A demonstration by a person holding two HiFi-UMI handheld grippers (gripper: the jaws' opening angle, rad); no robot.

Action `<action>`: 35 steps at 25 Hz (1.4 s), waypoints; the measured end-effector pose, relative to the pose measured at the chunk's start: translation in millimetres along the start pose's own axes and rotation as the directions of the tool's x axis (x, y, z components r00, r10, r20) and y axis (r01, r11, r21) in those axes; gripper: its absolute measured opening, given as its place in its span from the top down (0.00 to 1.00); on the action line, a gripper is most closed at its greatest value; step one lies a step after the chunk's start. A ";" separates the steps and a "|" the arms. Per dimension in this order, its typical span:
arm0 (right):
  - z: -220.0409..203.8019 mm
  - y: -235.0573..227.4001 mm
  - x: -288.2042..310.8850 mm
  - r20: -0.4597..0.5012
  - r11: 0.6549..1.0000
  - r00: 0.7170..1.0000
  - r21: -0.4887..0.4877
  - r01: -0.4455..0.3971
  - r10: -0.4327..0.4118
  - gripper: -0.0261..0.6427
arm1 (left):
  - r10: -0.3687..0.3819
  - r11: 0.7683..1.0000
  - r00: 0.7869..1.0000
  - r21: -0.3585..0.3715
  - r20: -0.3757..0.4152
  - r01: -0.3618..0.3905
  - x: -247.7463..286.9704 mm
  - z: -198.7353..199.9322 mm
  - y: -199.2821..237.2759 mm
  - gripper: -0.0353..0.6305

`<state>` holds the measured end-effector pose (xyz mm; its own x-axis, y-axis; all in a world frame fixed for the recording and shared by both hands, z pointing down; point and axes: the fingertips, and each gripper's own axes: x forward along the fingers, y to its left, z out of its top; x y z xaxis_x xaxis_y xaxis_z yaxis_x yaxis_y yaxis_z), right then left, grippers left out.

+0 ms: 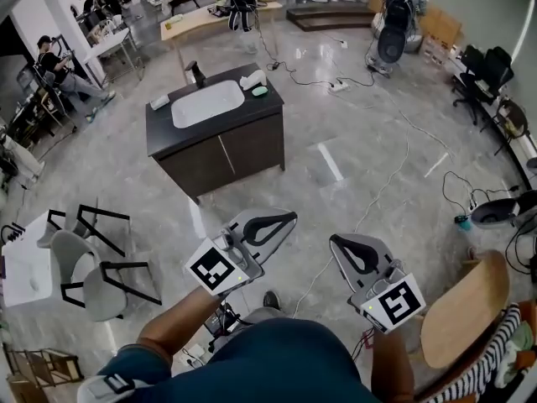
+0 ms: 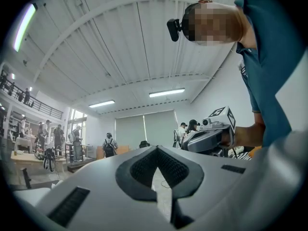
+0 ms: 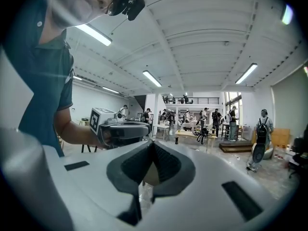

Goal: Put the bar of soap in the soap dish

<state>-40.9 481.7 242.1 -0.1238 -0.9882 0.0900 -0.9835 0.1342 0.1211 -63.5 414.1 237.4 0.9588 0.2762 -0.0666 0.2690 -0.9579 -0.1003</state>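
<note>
On the far left, two grey chairs (image 1: 88, 263) are seen on the shiny floor (image 1: 352, 133). Higher up and a little to the right, a dark cabinet (image 1: 226, 154) with a white sink (image 1: 207, 103) in its top is seen, well apart from both grippers. A white block (image 1: 159, 102) lies on the top at the sink's left. It is judged to be the bar of soap, but it is too small for this to be known. A black tap (image 1: 197, 74) stands behind the sink. At the sink's right a green thing (image 1: 259, 91) lies just beside a white thing (image 1: 252, 80). The green thing may be the soap dish.

Lower down, the left gripper (image 1: 285, 219) is held level, with its jaws pressed together and nothing between them. Near it, to the right, the right gripper (image 1: 338, 243) is held the same way, with jaws together and nothing held. At the far right a wooden chair seat (image 1: 466, 309) is seen.

The step in hand is judged to be the very first one: the cabinet has to be reached. No soap has been picked up yet. For the next move, the grippers must be brought close to the sink. Then one pair of jaws must be opened and the white block taken by its sides.

No words or brand names can be read. Only black and white square marks are seen, on the left cube (image 1: 216, 269) and the right cube (image 1: 398, 302).
</note>
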 end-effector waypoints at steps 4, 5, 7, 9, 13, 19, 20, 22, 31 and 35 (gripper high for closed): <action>2.1 -24.4 36.8 0.001 1.000 1.000 -0.004 0.025 -0.025 0.94 | -0.028 1.000 1.000 0.004 0.004 0.028 8.5 -3.5 42.6 0.94; 1.3 -29.6 45.2 -0.002 1.000 1.000 0.000 0.028 -0.028 0.94 | -0.032 0.999 0.999 0.007 0.003 0.032 10.2 -5.3 52.3 0.94; -1.5 -37.6 61.3 -0.014 0.999 1.000 0.016 0.028 -0.027 0.94 | -0.033 0.999 0.999 0.001 0.006 0.033 12.4 -9.1 69.5 0.94; -3.5 -47.8 76.0 -0.019 1.000 1.000 0.017 0.020 -0.020 0.94 | -0.028 1.000 1.000 -0.011 0.004 0.028 15.7 -13.7 85.2 0.94; -9.4 -78.7 100.9 -0.022 1.000 1.000 0.027 0.008 -0.007 0.94 | -0.010 1.000 1.000 -0.021 -0.009 0.010 31.5 -24.9 117.9 0.94; -21.3 -131.9 137.8 -0.011 0.999 0.999 0.018 -0.047 0.048 0.94 | 0.063 0.998 0.998 -0.023 -0.022 -0.063 61.1 -38.6 174.2 0.94; -21.1 -142.1 143.1 -0.011 0.998 0.998 0.019 -0.059 0.059 0.94 | 0.076 0.997 0.997 -0.021 -0.022 -0.077 67.5 -39.5 183.2 0.94; -21.4 -163.7 152.0 -0.011 0.997 0.997 0.032 -0.077 0.077 0.94 | 0.096 0.995 0.995 -0.008 -0.034 -0.096 82.8 -42.8 198.7 0.94; -30.3 -239.6 202.3 -0.004 0.985 0.985 0.008 -0.172 0.172 0.94 | 0.201 0.980 0.979 0.000 -0.042 -0.201 124.4 -57.0 266.2 0.94; -30.3 -253.1 235.3 -0.017 0.979 0.980 0.027 -0.200 0.201 0.94 | 0.225 0.974 0.973 -0.005 -0.055 -0.225 122.7 -61.2 301.5 0.94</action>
<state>182.9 217.4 262.6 -0.3164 -0.9398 0.1290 -0.9421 0.3272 0.0736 140.8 154.4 259.8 0.9983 0.0493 -0.0326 0.0466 -0.9959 -0.0780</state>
